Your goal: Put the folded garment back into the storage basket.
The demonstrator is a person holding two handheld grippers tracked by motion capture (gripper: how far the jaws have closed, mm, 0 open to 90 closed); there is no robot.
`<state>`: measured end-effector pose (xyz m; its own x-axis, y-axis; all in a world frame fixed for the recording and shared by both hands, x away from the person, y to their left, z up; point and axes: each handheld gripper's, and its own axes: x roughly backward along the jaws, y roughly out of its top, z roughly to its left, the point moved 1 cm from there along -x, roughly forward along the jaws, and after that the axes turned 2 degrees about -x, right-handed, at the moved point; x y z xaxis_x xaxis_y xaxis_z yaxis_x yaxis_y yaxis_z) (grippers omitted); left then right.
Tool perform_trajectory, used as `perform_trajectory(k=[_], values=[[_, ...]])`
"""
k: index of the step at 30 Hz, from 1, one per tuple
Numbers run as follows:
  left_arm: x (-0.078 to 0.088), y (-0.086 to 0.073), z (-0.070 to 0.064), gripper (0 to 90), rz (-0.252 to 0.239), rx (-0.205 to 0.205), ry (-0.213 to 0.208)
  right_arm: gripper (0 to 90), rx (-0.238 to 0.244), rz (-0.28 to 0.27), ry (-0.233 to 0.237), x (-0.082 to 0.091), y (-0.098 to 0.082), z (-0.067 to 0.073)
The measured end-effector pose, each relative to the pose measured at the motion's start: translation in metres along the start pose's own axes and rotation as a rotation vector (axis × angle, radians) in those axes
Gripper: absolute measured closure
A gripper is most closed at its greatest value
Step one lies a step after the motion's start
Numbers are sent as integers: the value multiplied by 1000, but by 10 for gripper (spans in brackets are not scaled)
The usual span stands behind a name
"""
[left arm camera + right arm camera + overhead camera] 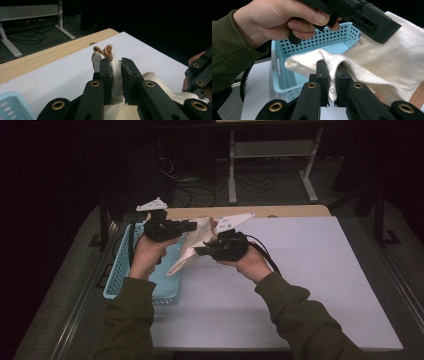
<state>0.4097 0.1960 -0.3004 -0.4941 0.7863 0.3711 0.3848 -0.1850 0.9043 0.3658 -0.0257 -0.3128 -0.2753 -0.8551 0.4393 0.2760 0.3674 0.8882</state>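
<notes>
Both grippers, left [192,226] and right [200,251], are clamped on the cream cloth [192,245], held up over the table's [310,270] back left corner beside the blue basket [117,270]. Keep both pinches firm and pull apart evenly.

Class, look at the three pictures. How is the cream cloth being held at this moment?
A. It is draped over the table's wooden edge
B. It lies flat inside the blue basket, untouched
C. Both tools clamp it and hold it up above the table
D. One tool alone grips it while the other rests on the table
C: the left tool and the right tool each pinch a fold of the cream cloth, which hangs between them above the blue basket and the table.
</notes>
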Motion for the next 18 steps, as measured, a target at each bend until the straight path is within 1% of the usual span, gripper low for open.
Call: perform_trajectory(k=[1, 3, 4, 5, 7, 8, 9, 10, 11, 12, 13, 14, 15, 16, 17, 18], values=[[0, 0, 0, 785, 0, 0, 0, 834, 0, 0, 0, 0, 0, 0], [7, 0, 6, 785, -8, 4, 15, 834, 2, 4, 10, -9, 7, 0], [7, 0, 6, 785, -8, 4, 15, 834, 2, 4, 10, -9, 7, 0], [12, -1, 10, 785, -11, 8, 32, 834, 6, 10, 12, -15, 11, 1], [14, -2, 12, 785, -14, 10, 38, 834, 9, 10, 13, -18, 13, 1], [18, -4, 18, 785, -18, 19, 49, 834, 7, 12, 18, -26, 17, 1], [18, -4, 18, 785, -18, 19, 49, 834, 7, 12, 18, -26, 17, 1], [20, -6, 22, 785, -20, 26, 53, 834, 10, 14, 24, -32, 19, 1], [22, -7, 25, 785, -24, 33, 55, 834, 10, 14, 24, -32, 19, 1], [27, -10, 31, 785, -33, 46, 67, 833, 21, 26, 28, -39, 21, 1], [27, -10, 31, 785, -33, 46, 67, 833, 21, 26, 31, -42, 22, 1], [32, -13, 37, 785, -40, 56, 72, 834, 28, 30, 31, -45, 24, 1], [32, -13, 37, 785, -40, 56, 72, 834, 26, 30, 33, -49, 25, 1], [36, -15, 42, 785, -42, 68, 85, 833, 26, 30, 34, -52, 25, 1], [36, -15, 42, 785, -42, 68, 85, 834, 23, 32, 36, -55, 26, 1], [40, -18, 47, 785, -46, 77, 95, 833, 23, 35, 37, -57, 26, 1]])
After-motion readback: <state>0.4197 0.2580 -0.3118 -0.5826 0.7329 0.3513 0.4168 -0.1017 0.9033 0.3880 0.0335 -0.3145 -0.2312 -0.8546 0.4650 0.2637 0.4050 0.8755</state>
